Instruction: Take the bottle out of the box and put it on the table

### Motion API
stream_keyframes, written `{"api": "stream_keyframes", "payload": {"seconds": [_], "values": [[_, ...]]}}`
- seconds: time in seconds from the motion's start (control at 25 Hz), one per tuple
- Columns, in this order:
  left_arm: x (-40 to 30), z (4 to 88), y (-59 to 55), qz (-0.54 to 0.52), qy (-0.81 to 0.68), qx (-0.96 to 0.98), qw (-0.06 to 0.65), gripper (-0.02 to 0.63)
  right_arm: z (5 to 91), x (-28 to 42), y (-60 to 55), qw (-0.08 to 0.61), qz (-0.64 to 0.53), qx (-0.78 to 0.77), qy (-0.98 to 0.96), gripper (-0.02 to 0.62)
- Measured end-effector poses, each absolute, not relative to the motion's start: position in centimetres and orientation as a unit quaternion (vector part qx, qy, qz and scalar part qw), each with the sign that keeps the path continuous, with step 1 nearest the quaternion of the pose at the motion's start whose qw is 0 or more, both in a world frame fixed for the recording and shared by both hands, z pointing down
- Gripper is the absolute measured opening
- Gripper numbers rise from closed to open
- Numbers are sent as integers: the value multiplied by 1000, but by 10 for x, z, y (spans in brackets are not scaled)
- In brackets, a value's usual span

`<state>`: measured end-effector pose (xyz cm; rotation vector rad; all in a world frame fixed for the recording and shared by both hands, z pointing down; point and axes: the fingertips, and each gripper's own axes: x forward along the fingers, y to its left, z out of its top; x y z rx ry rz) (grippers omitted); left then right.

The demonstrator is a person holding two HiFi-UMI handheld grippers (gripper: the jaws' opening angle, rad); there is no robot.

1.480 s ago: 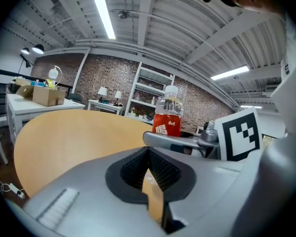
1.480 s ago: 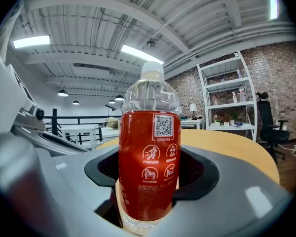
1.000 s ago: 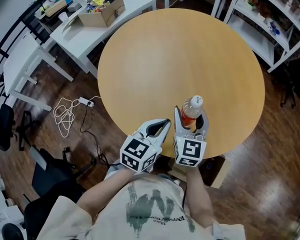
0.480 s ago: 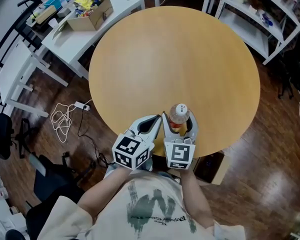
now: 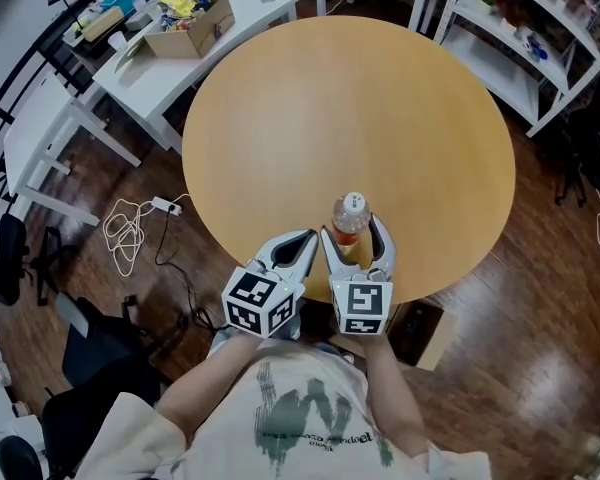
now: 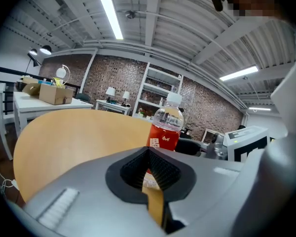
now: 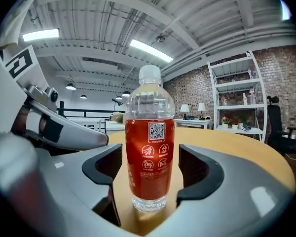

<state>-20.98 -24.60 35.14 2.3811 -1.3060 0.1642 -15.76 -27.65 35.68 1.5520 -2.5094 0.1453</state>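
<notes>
Standing on wooden desk [image 5: 350, 118], clear white-capped bottle [image 5: 349, 223] held red liquid between jaws of right hand-held gripper [image 5: 353, 240], just opening, clear of it; left hand-held gripper [image 5: 308, 240] closed, empty.

- Bottle [image 5: 349, 218]: red drink, clear shoulder, white cap; white QR square and icons on the red label.
- Table [image 5: 350, 98]: plain light wood.
- Left gripper [image 5: 306, 240], right gripper [image 5: 352, 230]: grey shells, black pads, cubes of black-and-white squares.
- Floor [image 5: 540, 298]: dark glossy brown.
- Desk [image 5: 170, 73], eleven o'clock: white.
</notes>
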Motion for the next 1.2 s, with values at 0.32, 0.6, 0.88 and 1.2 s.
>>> {"api": "stream_keyframes", "payload": {"seconds": [0.32,0.6,0.88,1.2], "values": [[-184,342,-212,49,-471,855,210,-9,343,-135,-236,105,45,521,-846,300],[-160,329,-178,36,-470,858,204,-9,323,-105,-197,104,27,537,-837,134],[-126,315,-143,24,-462,865,193,-9,304,-78,-151,94,33,531,-842,7],[-89,313,-95,35,-437,880,180,-9,306,-58,-101,92,66,510,-852,-2]]}}
